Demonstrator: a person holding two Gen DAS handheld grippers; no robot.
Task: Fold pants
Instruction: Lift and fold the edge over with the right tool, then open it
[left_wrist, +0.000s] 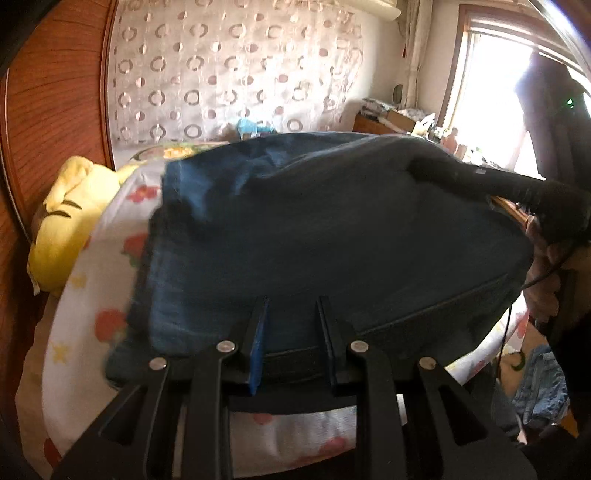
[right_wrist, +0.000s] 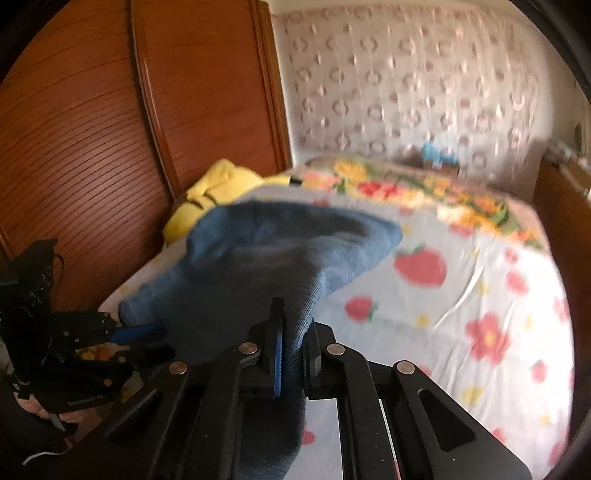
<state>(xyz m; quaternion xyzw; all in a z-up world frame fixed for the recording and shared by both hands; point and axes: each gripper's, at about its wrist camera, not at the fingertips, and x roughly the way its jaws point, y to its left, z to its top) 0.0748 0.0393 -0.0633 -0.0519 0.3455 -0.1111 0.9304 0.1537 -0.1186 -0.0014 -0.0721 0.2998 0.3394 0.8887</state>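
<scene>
The pants are dark blue jeans (left_wrist: 314, 236), spread over the flower-print bed sheet (left_wrist: 96, 295). My left gripper (left_wrist: 293, 314) is shut on the jeans' near edge, with denim between its jaws. My right gripper (right_wrist: 293, 325) is shut on another part of the jeans (right_wrist: 266, 258) and holds that cloth bunched and lifted above the sheet (right_wrist: 461, 295). The right gripper also shows at the right of the left wrist view (left_wrist: 517, 188), and the left gripper shows at the lower left of the right wrist view (right_wrist: 140, 332). Both views are blurred.
A yellow plush toy (left_wrist: 62, 229) lies at the bed's left side against a wooden wardrobe (right_wrist: 92, 129). A curtain with a ring pattern (left_wrist: 236, 66) hangs behind the bed. A bright window (left_wrist: 487, 85) and a cluttered dresser (left_wrist: 399, 118) are at the right.
</scene>
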